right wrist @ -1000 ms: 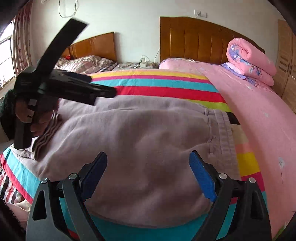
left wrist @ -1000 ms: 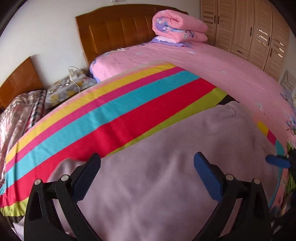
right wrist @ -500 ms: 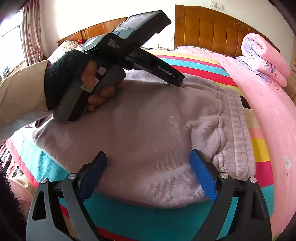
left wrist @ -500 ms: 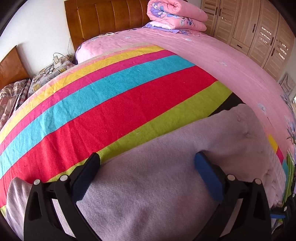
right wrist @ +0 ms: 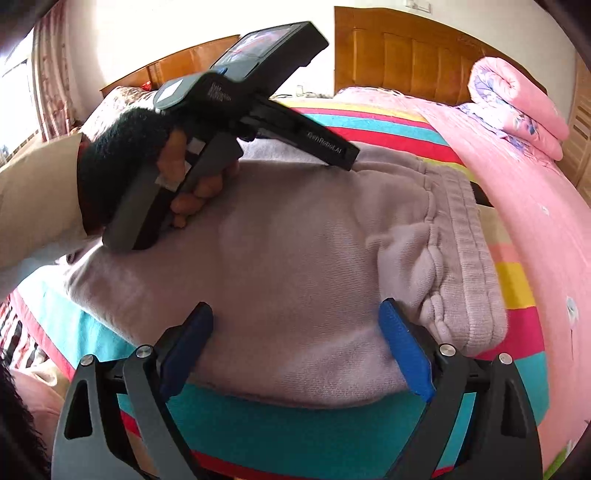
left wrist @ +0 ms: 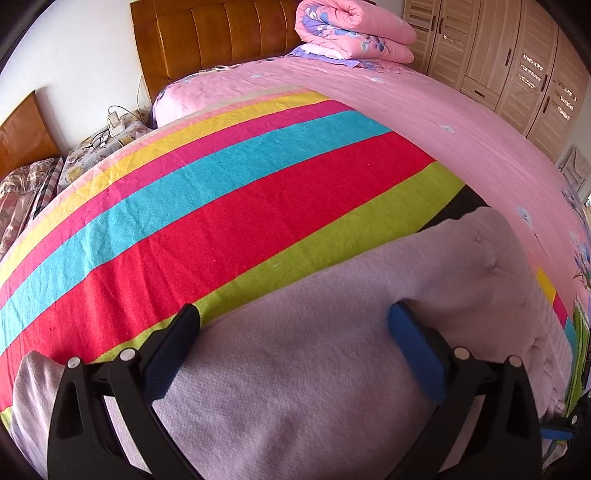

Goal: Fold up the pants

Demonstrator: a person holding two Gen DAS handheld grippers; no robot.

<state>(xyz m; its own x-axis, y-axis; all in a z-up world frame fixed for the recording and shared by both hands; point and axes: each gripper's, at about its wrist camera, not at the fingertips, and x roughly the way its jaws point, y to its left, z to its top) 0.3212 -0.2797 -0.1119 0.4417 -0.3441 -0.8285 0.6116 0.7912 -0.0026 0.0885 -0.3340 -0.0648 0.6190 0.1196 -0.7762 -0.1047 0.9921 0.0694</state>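
Wooden headboards (left wrist: 221, 33) line the white wall at the top of both views, with a rolled pink quilt (left wrist: 354, 29) at the upper right and pale wardrobe doors (left wrist: 517, 62) beyond it. Across the bed I see a striped blanket (left wrist: 229, 199) in yellow, magenta, turquoise, red and lime, lying over a pink sheet (left wrist: 443, 122).

I find the pants (right wrist: 295, 251), pale lilac and already doubled over, lying on the blanket in the lower half of each frame; their ribbed waistband (right wrist: 469, 258) sits at the right of the right wrist view.

My left gripper (left wrist: 295, 325) has its jaws released and spread wide, tips down at the far edge of the pants where lilac meets the lime stripe; I cannot tell whether they touch the fabric. In the right wrist view it appears at upper left, held by a hand (right wrist: 192, 177) in a black fingerless glove.

My right gripper (right wrist: 295, 325) is also released, jaws wide over the near edge of the pants, with nothing pinched between them
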